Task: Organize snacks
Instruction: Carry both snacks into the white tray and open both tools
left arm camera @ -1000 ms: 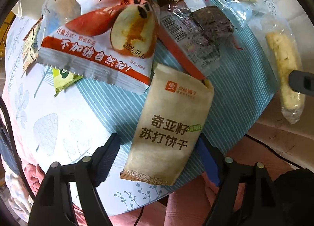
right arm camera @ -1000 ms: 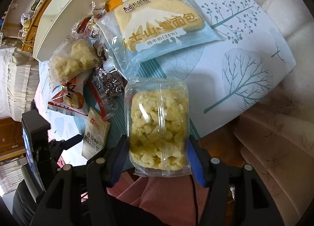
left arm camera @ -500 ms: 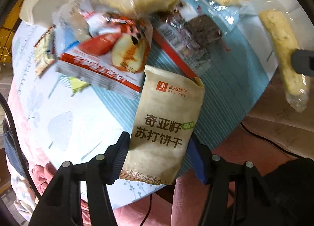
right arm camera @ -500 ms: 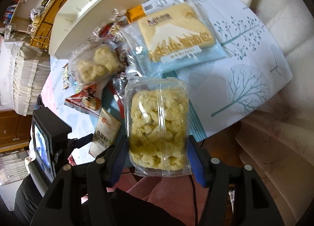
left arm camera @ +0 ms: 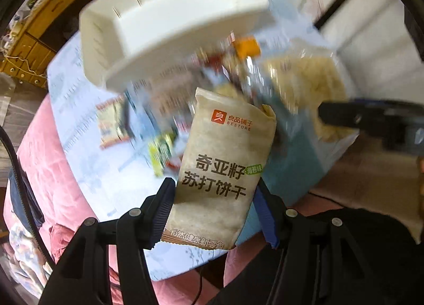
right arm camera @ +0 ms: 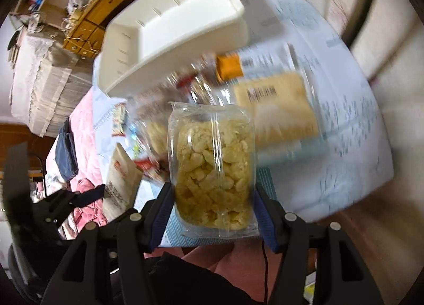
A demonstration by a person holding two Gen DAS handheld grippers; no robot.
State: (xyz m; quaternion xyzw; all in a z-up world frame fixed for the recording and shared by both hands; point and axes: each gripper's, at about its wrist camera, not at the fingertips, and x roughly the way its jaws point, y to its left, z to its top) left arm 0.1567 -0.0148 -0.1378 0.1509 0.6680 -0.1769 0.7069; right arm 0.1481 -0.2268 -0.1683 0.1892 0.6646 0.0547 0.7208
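one white bin [left arm camera: 169, 21], two grippers, two held packets

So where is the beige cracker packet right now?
Left wrist view: the beige cracker packet is clamped in the left tongs, lifted above the snack pile, below the white bin.

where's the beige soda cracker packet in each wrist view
Left wrist: beige cracker packet at centre, clamped between the left tongs.
Right wrist: the same packet at lower left, seen edge-on.
Shared landmark: white bin, upper left in the left view, top centre in the right.
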